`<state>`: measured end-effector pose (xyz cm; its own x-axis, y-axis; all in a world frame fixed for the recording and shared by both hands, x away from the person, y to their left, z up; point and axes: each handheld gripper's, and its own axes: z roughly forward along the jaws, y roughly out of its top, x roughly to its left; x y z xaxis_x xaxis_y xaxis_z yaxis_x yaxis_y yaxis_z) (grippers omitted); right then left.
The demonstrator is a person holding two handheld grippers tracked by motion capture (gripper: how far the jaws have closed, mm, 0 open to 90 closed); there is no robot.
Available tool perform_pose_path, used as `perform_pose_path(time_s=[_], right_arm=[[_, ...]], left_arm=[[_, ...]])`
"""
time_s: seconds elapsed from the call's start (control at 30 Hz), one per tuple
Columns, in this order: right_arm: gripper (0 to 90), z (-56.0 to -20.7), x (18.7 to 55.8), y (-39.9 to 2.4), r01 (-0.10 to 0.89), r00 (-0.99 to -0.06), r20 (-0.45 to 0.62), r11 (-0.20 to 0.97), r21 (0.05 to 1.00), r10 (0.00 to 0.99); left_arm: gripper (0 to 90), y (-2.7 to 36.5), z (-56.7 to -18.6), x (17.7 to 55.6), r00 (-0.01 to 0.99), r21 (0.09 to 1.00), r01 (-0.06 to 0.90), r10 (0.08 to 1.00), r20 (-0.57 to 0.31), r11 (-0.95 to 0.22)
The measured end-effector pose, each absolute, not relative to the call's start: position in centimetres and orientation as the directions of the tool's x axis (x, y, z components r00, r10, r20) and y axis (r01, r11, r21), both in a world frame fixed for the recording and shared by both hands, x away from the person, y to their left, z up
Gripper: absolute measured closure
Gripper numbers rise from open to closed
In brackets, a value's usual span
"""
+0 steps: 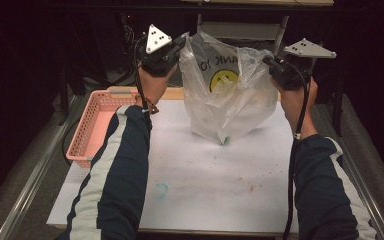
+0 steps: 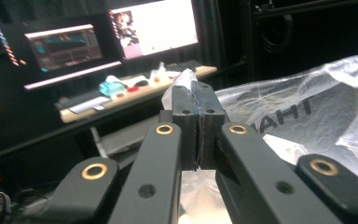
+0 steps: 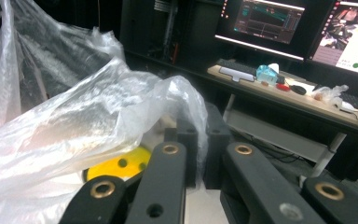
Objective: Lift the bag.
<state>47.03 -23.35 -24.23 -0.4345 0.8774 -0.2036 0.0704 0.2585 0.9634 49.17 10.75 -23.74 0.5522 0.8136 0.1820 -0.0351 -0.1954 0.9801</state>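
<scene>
Plastic bag (image 1: 227,95): left gripper (image 1: 176,48), right gripper (image 1: 272,63) each pinching a rim edge; lift evenly; keep mouth spread; contents low

white table (image 1: 220,175) — pink basket (image 1: 87,131) at left, plastic bag (image 1: 227,95) mid-back
</scene>
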Motion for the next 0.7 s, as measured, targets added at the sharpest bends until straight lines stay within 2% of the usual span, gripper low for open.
perform_pose_path(time_s=[0.17,0.33,0.4,0.5,0.7], right_arm=[[89.6,-24.1,47.2,-22.8,0.069,-0.444,-0.202,0.258,0.964,0.873],[89.5,-24.8,47.6,-22.6,0.091,-0.45,-0.191,0.257,0.962,0.873],[89.5,-25.4,47.9,-22.5,0.104,-0.448,-0.19,0.262,0.96,0.874],[89.4,-26.3,48.4,-22.5,0.124,-0.439,-0.199,0.278,0.953,0.876],[89.3,-27.9,49.5,-23.5,0.176,-0.417,-0.179,0.273,0.946,0.891]], left_arm=[[86.9,11.5,-22.7,49.4,0.536,0.984,-0.036,0.827,0.166,-0.174],[86.4,10.8,-24.0,50.1,0.534,0.98,0.01,0.83,0.161,-0.196],[82.4,10.3,-25.0,50.5,0.538,0.974,0.032,0.825,0.173,-0.225],[81.8,9.9,-26.4,51.1,0.538,0.967,0.066,0.825,0.174,-0.248],[71.2,9.4,-28.3,51.8,0.547,0.953,0.125,0.82,0.167,-0.278]])
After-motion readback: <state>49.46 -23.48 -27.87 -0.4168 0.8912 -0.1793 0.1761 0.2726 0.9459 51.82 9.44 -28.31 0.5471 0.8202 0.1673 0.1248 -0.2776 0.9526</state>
